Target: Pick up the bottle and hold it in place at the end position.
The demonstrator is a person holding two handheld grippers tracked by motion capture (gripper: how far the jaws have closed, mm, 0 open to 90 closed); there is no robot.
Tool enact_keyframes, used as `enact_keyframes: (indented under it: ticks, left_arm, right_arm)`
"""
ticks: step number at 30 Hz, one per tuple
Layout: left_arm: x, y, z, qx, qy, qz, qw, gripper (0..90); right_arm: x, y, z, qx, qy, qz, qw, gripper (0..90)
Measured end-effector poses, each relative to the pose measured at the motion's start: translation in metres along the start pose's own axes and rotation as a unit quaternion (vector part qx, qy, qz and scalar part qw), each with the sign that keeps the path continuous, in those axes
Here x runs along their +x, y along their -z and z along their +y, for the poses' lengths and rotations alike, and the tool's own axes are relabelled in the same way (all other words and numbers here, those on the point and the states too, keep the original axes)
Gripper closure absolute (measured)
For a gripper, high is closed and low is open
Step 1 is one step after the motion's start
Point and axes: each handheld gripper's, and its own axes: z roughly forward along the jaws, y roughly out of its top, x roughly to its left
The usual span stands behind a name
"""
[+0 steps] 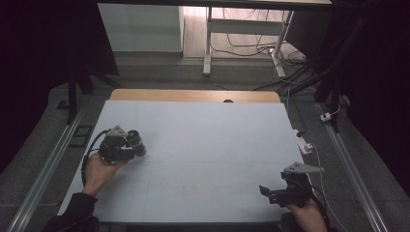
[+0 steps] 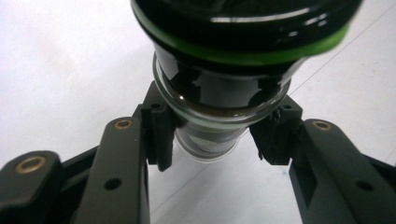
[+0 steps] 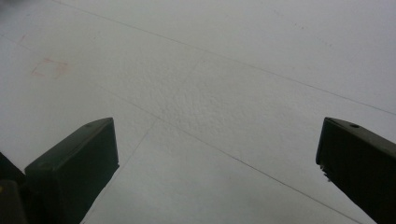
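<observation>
Left gripper [image 2: 212, 140] clamping green-banded dark jar [image 2: 224, 88], no readable label

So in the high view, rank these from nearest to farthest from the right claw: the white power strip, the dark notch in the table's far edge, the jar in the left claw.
From the right claw:
1. White power strip, on the floor just off the table's right edge.
2. Dark notch, middle of the wooden far edge.
3. Jar, across the table at the left, clamped in the left claw.

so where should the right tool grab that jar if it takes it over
Judging from the left gripper view, the wide dark lid end with the green band, from the side opposite the left tool. That tool already clamps the jar at its narrow glass end, leaving the lid end free.
</observation>
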Motion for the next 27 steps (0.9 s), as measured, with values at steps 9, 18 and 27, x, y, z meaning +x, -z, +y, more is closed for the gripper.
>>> enact_keyframes:
  ticks: [9, 18, 27]
  left_arm:
    - [-0.017, -0.003, 0.02, 0.02, -0.009, -0.022, 0.9995, 53.7]
    - [-0.035, -0.01, 0.041, 0.013, -0.03, -0.041, 0.9986, 53.7]
    - [-0.049, -0.024, 0.06, 0.007, -0.047, -0.043, 0.9979, 53.7]
  right_arm:
    - [0.0, 0.0, 0.0, 0.0, 0.0, 0.0, 1.0, 0.0]
    - [-0.001, 0.0, 0.0, -0.001, -0.001, 0.0, 1.0, 0.0]
    - [-0.003, 0.0, -0.001, -0.001, -0.005, 0.001, 1.0, 0.0]
